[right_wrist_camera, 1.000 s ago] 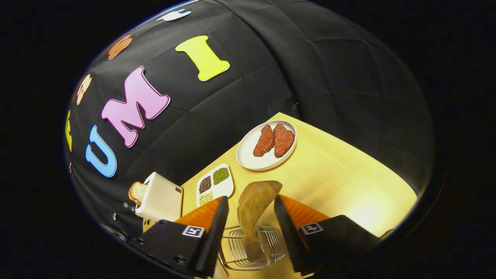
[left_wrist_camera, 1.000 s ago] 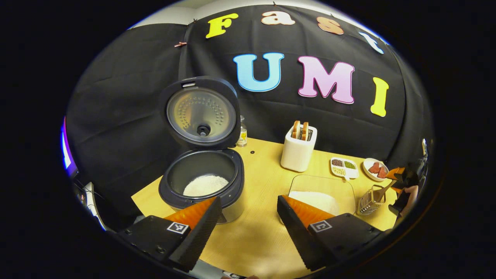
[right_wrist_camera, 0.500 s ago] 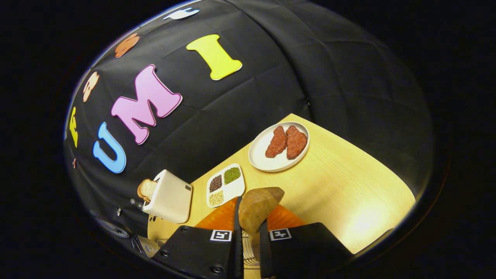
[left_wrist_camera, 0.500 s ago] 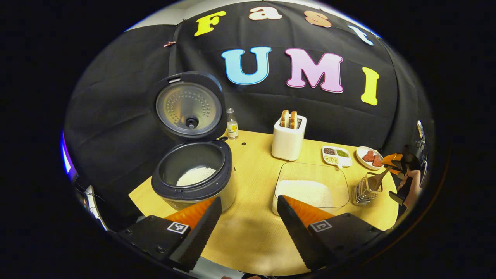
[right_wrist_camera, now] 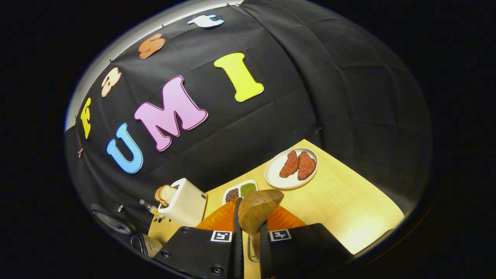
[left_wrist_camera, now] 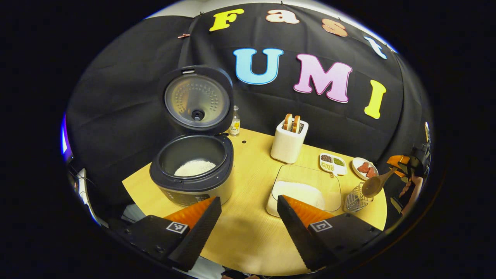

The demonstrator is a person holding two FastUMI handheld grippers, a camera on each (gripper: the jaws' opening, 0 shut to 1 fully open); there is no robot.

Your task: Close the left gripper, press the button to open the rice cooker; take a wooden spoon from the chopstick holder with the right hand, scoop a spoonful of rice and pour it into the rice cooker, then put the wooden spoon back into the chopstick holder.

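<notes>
The dark rice cooker [left_wrist_camera: 192,182] stands open, its lid [left_wrist_camera: 197,101] tipped back and white rice [left_wrist_camera: 195,167] in the pot. My left gripper [left_wrist_camera: 248,201] hovers open over the table in front of it, holding nothing. At the far right, my right gripper [left_wrist_camera: 396,167] holds the wooden spoon [left_wrist_camera: 372,186] tilted above the wire chopstick holder [left_wrist_camera: 354,199]. In the right gripper view, my right gripper [right_wrist_camera: 251,231] is shut on the spoon's neck, the spoon bowl [right_wrist_camera: 259,207] rising above the fingers. A glass tray of rice [left_wrist_camera: 306,190] lies between cooker and holder.
A white toaster [left_wrist_camera: 288,141] with bread, a small bottle [left_wrist_camera: 234,126], a divided dish of grains [left_wrist_camera: 332,162] and a plate of meat [left_wrist_camera: 364,168] line the back of the wooden table [left_wrist_camera: 248,232]. A hand [left_wrist_camera: 410,190] shows at the right edge.
My right gripper shut on the wooden spoon and lifted it up out of the chopstick holder. The left gripper pulled back from the cooker, staying open.
</notes>
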